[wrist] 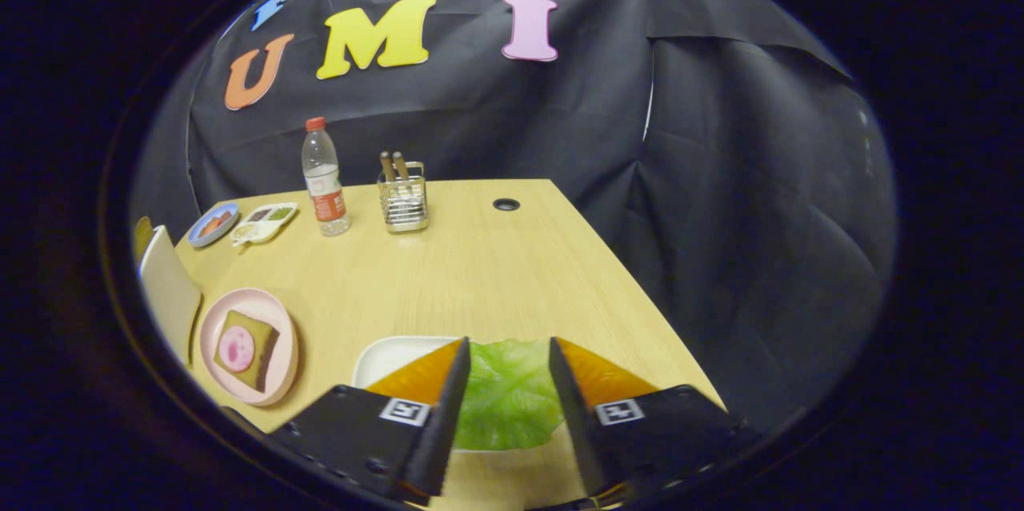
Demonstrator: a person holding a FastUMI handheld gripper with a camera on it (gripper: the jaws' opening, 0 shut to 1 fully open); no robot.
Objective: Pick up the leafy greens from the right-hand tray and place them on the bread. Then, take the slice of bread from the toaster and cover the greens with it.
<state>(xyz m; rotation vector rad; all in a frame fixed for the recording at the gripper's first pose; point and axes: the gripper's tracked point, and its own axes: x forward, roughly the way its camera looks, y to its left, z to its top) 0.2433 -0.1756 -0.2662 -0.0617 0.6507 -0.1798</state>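
Gripper [507, 371] fingers stand apart with the leafy greens [506, 395] between them on the white tray [384, 355]; whether they press the leaf I cannot tell. Beyond, to the left on the wooden table [480, 271], a pink plate [284, 363] holds the bread [254, 355] topped with 1 pink slice [237, 349]. Farther off stand a water bottle [324, 179] and a wire holder [402, 203].
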